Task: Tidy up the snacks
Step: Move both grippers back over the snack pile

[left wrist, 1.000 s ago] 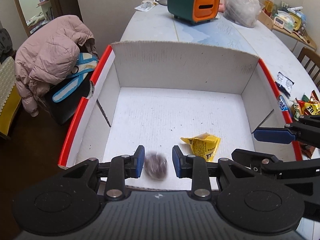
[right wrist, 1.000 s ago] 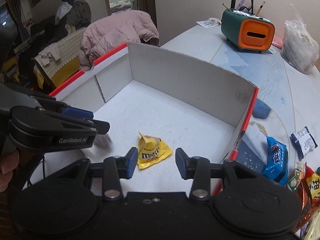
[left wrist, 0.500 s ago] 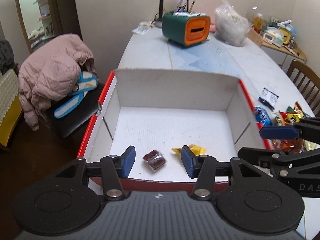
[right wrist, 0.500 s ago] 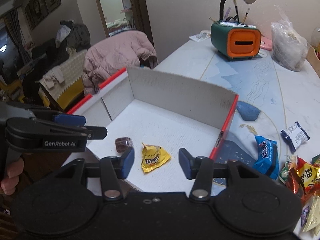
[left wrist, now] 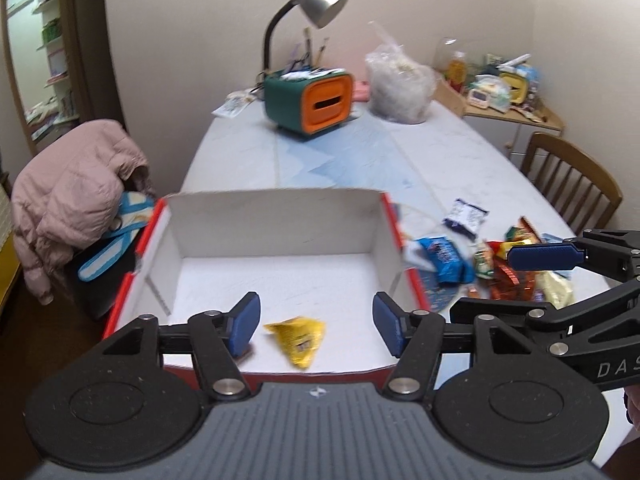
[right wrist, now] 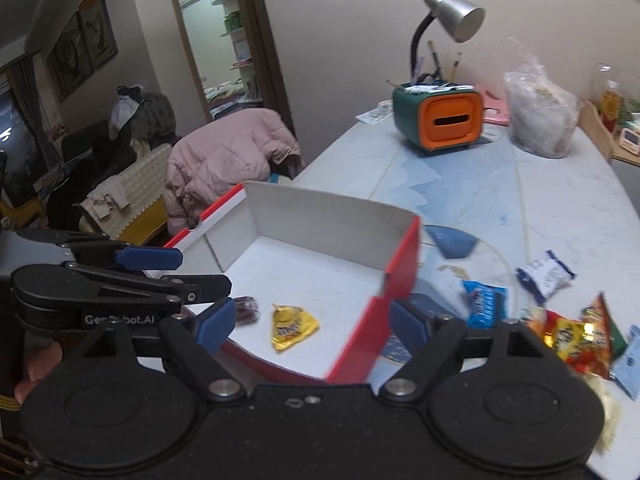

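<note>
Yellow crinkled candy packet (left wrist: pixel 298 338) and small dark wrapped sweet (right wrist: pixel 245 309) lie on the floor of the white, red-edged cardboard box (left wrist: pixel 276 220). Loose snack packets (right wrist: pixel 576 338) lie on the table right of it. Left gripper (left wrist: pixel 316 326) and right gripper (right wrist: pixel 310 322) are spread, empty. Risk: slippery wrappers may escape a shallow pinch.

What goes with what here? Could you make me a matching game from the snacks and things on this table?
Things:
1. yellow candy packet
2. blue snack bag
3. desk lamp
4. pink jacket

Places:
A. draped over a chair
B. inside the white box
C. on the table, just outside the box's red wall
D. behind the green and orange organizer

Pairs: 1-B, 2-C, 3-D, 4-A
</note>
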The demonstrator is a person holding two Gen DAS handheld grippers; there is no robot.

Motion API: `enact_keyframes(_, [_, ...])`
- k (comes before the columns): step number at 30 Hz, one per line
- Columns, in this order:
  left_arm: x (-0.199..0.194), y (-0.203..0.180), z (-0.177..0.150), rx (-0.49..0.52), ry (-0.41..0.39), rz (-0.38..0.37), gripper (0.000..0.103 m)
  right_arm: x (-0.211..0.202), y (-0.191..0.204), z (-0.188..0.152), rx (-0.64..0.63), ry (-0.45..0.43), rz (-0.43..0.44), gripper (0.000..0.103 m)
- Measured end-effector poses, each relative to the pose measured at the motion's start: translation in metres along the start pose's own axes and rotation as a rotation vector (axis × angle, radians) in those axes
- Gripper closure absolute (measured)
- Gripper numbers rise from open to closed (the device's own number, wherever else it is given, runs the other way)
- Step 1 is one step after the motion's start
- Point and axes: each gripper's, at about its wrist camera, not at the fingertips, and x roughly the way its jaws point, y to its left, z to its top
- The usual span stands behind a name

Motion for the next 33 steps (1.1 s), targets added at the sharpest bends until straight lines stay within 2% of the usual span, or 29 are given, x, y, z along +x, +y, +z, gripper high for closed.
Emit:
enact_keyframes(4, [-0.002, -0.025, 0.002, 0.021, -0.017, -0.032, 0.033, -0.021, -0.02, -0.01, 0.019, -0.013, -0.048, 0.017])
enact_keyframes(5, [-0.002, -0.032, 0.002, 0.025, -0.02, -0.04, 0.033, -0.026, -0.026, -0.013, 0.027, -0.016, -0.058, 0.016])
enact_keyframes(7, [-0.001, -0.044, 0.002, 0.036, -0.021, -0.059, 0.033, -0.037, -0.036, -0.019, 0.048, -0.029, -0.084, 0.004])
enact_keyframes(12, [0.003, -0.073, 0.004, 0.047, -0.027, -0.111, 0.027, -0.059, -0.066, -0.033, 0.094, -0.043, -0.126, 0.001])
enact_keyframes(17, [0.011, -0.102, 0.003, 0.058, -0.027, -0.164, 0.025, -0.075, -0.094, -0.049, 0.121, -0.041, -0.186, 0.0])
enact_keyframes(24, [0.037, -0.144, 0.0, 0.094, 0.011, -0.208, 0.025, -0.089, -0.151, -0.076, 0.181, -0.008, -0.294, 0.0])
enact_keyframes(29, [0.057, -0.17, -0.001, 0.122, 0.049, -0.241, 0.025, -0.091, -0.181, -0.091, 0.191, 0.028, -0.322, 0.0])
enact_keyframes(33, [0.074, -0.183, -0.002, 0.13, 0.085, -0.246, 0.025, -0.085, -0.195, -0.099, 0.168, 0.055, -0.305, 0.001])
